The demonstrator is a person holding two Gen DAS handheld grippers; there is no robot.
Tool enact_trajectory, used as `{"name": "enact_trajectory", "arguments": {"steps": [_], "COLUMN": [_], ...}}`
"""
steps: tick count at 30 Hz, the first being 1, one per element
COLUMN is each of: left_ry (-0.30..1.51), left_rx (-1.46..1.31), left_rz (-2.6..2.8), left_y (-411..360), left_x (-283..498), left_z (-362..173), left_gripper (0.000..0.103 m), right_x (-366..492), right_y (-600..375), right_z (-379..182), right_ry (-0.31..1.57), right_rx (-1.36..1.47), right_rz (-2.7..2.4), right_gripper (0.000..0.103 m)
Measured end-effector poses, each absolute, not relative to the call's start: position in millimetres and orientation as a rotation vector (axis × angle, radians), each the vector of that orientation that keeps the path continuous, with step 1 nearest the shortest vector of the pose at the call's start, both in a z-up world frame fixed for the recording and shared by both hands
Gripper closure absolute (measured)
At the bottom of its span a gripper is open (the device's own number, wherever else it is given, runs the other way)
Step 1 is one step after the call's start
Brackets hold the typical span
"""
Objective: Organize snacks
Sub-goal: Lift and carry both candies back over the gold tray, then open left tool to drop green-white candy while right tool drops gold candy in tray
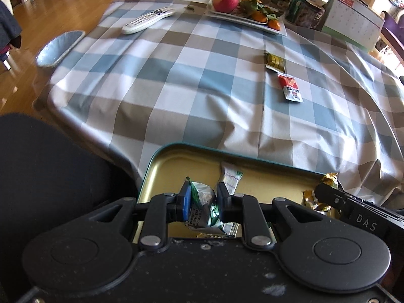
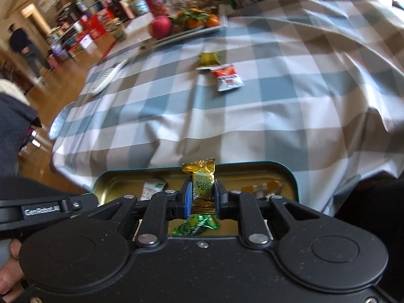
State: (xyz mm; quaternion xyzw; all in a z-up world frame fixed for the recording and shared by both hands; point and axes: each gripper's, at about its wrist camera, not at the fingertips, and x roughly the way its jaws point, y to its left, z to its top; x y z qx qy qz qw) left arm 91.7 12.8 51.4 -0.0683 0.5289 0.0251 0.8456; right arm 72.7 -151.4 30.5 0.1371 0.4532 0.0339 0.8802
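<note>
The left tongs (image 1: pixel 202 202) point steeply down and pinch a crinkly green and silver snack packet (image 1: pixel 200 202) between their blue pads. The packet stands mostly up and down, and its lower end is squashed and hard to read. The right tongs (image 2: pixel 203 197) also tilt down and squeeze a shiny gold candy wrapper (image 2: pixel 202 179). The candy stands upright, long way up, with its crimped top poking above the pads.

Both tongs hang over a shallow gold metal tin with a teal rim (image 1: pixel 176 156). The tin sits at the near edge of the counter with the blue, grey and white checked cloth (image 1: pixel 176 80). The tongs hide much of the tin. Inside it lie a small white packet with green print (image 1: pixel 231 178) and a green foil candy (image 2: pixel 195 224).

Farther out from the tin, in the middle of the cloth, lie a small yellow packet (image 1: pixel 275 61) and a red and white packet (image 1: pixel 290 88), touching end to end. Their long sides point away from the tin.

Far beyond the tin sit a white remote control (image 1: pixel 147 20) and a white plate of fruit (image 1: pixel 246 20). The right view is blurry. A bit of a hand (image 2: pixel 10 272) shows at its lower left corner.
</note>
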Motion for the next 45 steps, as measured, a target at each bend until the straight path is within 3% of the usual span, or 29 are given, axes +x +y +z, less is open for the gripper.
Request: {"name": "enact_trajectory", "arguments": {"steps": [23, 27, 45], "left_ry": [1.153, 1.160, 1.271], "left_rx": [-0.071, -0.057, -0.010], "left_rz": [0.101, 0.103, 0.131], "left_y": [-9.8, -13.1, -19.6], "left_x": [60.4, 60.6, 63.9], "left_z": [53.7, 52.7, 35.3], "left_gripper": [0.078, 0.078, 0.077], "right_x": [56.2, 57.7, 65.8], "right_y": [-129.2, -129.6, -134.7], "right_z": [29.3, 27.2, 13.5], "right_ry": [0.941, 0.970, 1.086], "right_rx": [0.179, 0.194, 0.224], "right_rz": [0.148, 0.154, 0.103], "right_gripper": [0.077, 0.069, 0.069]}}
